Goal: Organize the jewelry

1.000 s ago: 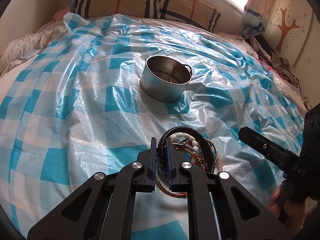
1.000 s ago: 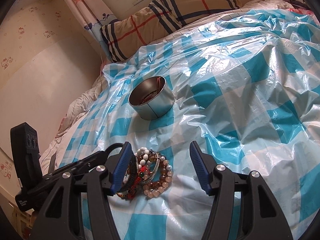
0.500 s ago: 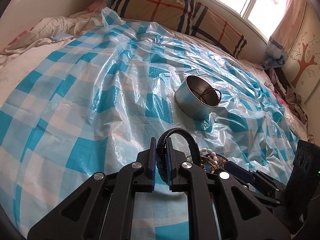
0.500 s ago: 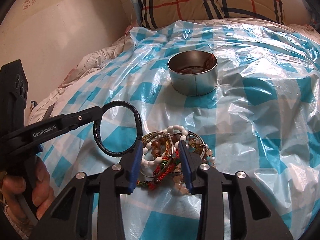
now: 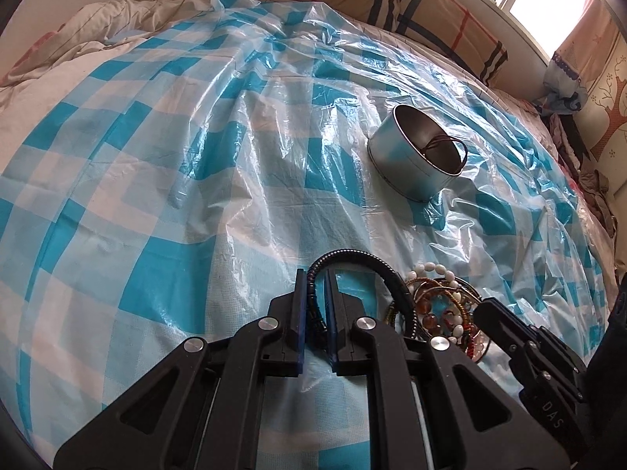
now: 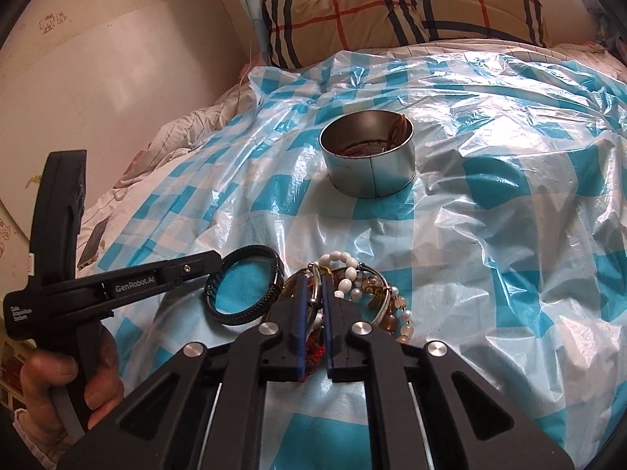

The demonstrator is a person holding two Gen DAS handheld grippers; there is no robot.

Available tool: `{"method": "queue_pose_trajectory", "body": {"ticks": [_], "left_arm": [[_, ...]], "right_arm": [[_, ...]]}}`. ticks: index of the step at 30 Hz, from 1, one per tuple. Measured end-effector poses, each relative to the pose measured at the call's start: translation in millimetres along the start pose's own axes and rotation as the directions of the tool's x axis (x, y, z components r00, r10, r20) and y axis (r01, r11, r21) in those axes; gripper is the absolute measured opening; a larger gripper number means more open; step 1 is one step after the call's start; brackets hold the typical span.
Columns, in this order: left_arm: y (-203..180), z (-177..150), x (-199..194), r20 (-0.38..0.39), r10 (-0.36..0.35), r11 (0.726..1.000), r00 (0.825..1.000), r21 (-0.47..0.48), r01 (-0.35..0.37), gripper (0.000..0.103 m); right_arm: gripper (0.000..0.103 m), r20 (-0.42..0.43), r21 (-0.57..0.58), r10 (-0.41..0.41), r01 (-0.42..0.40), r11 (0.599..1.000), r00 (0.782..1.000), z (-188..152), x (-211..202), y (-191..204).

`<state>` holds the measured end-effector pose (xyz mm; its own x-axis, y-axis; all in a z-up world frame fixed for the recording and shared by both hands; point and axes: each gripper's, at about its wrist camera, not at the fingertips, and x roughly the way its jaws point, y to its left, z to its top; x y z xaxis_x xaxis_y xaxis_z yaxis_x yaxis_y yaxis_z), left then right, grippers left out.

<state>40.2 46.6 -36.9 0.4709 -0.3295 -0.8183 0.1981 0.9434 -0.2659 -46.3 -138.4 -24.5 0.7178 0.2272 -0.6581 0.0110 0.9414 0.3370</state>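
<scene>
My left tool (image 5: 314,274) is clamped on a black braided bracelet (image 5: 364,264), pads nearly together with the band pinched between them; the loop arcs up and right from the tips. In the right wrist view that bracelet (image 6: 245,290) hangs at the end of the left tool (image 6: 213,264), just left of the jewelry pile (image 6: 364,286).

My right tool (image 6: 313,280) is down in the pile, gap narrow, pinched on a thin silver bangle (image 6: 313,297) among white and amber beads. In the left view the right tool (image 5: 493,307) sits at the pile's (image 5: 439,297) right edge.

A round metal tin (image 6: 368,168) stands farther back on the blue checked plastic sheet (image 6: 509,235) covering the bed, well apart from the pile, with some jewelry already inside. Tin (image 5: 415,156) shows a dark ring leaning on its rim. Plaid pillow (image 6: 411,11) at the head of the bed.
</scene>
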Motion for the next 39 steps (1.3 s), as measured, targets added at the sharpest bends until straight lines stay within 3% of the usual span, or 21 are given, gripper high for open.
{"method": "queue_pose_trajectory", "body": {"ticks": [2, 4, 9, 14, 17, 20, 31, 39], "left_arm": [[1, 0, 2, -0.01, 0.01, 1.0, 1.0, -0.006, -0.01, 0.009], [-1, 0, 7, -0.029, 0.024, 1.0, 0.999, 0.009, -0.024, 0.012], [-18, -2, 17, -0.065, 0.04, 0.995, 0.997, 0.091, -0.034, 0.011], [-24, -3, -10, 0.055, -0.039, 0.992, 0.998, 0.118, 0.032, 0.009], [-26, -4, -33, 0.154, -0.101, 0.987, 0.983, 0.137, 0.08, 0.009], [-34, -5, -46, 0.215, -0.097, 0.984, 0.972, 0.165, 0.061, 0.009], [-49, -5, -51, 0.27, -0.044, 0.976, 0.962, 0.219, -0.016, 0.009], [-55, 9, -51, 0.323, -0.04, 0.981, 0.946, 0.19, -0.024, 0.009]], "right_arm": [[0.008, 0.028, 0.022, 0.016, -0.017, 1.0, 0.999, 0, -7, -3], [0.008, 0.003, 0.027, -0.045, 0.045, 0.999, 0.999, -1, -5, -6], [0.008, 0.008, 0.05, -0.051, 0.05, 0.997, 0.999, -1, -6, -10], [0.008, 0.089, 0.114, 0.017, -0.027, 0.993, 0.996, 1, -24, -21], [0.008, 0.154, 0.166, 0.045, -0.071, 0.984, 0.987, 0, -39, -31], [0.008, 0.198, 0.194, 0.052, -0.091, 0.977, 0.979, 1, -48, -37], [0.008, 0.263, 0.206, 0.041, -0.097, 0.974, 0.964, 8, -57, -42], [0.008, 0.324, 0.235, 0.021, -0.102, 0.967, 0.946, 18, -60, -50]]}}
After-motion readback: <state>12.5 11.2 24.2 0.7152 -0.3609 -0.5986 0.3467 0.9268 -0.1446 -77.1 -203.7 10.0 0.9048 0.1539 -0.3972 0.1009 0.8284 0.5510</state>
